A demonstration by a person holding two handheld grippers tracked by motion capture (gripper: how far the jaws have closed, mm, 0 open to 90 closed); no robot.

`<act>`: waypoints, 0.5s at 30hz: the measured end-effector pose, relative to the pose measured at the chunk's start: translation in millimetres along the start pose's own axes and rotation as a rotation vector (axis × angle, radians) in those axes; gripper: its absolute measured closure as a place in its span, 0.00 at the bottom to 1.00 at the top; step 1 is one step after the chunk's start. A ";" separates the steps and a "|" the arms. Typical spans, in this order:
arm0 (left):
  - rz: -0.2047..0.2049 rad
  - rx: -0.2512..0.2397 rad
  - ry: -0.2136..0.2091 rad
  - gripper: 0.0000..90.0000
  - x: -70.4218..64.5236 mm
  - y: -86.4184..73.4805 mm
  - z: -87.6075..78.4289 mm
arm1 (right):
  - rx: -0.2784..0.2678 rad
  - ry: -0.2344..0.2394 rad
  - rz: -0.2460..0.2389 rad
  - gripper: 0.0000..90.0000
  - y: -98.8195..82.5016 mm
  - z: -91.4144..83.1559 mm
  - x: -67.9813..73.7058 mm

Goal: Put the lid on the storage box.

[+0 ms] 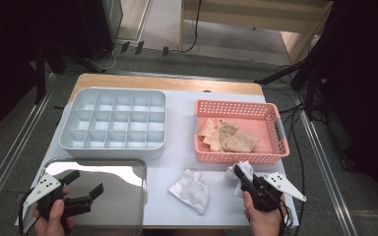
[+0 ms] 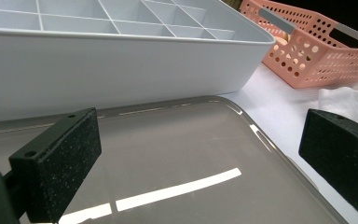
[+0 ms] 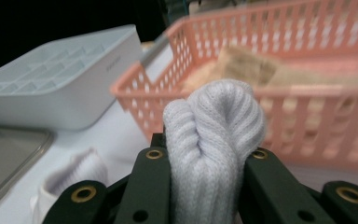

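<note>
A: What is the work surface like?

B: A wooden table covered by a white sheet, with grey floor around it and dark stands and cables to either side. A pale cabinet stands beyond the far edge.

A: What sits on the sheet?

B: A grey divided tray at far left, its compartments bare. A pink basket at far right holds beige socks. A shiny metal tray lies at near left, just in front of the divided tray.

A: And the tools?

B: The right gripper pinches a white sock between narrow jaws, the ribbed fabric bulging above them. It hangs just in front of the basket's near wall. The left gripper stands wide with nothing between its pads, over the metal tray.

A: Any other white sock?

B: Yes, a second white sock lies crumpled on the sheet between the metal tray and the right gripper.

A: Where is there room to move?

B: The bare strip between the divided tray and the basket is open, as is the sheet's near edge at centre. The basket's near wall stands close to the held sock.
</note>
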State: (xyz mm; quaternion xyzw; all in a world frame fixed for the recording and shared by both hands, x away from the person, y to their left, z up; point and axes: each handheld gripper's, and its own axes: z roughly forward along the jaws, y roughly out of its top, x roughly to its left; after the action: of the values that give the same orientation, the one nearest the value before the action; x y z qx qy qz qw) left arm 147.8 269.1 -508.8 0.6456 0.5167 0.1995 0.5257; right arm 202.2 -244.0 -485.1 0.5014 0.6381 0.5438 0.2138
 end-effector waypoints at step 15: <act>-0.004 0.009 -0.028 0.00 -7.6 -2.4 6.8 | 0.188 -0.119 -0.004 0.41 -30.7 17.0 -18.8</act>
State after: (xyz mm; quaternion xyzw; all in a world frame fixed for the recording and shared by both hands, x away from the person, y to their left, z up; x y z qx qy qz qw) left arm 149.3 259.0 -511.3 0.6497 0.5116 0.1871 0.5302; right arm 211.2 -249.4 -523.5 0.5495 0.6733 0.4505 0.2044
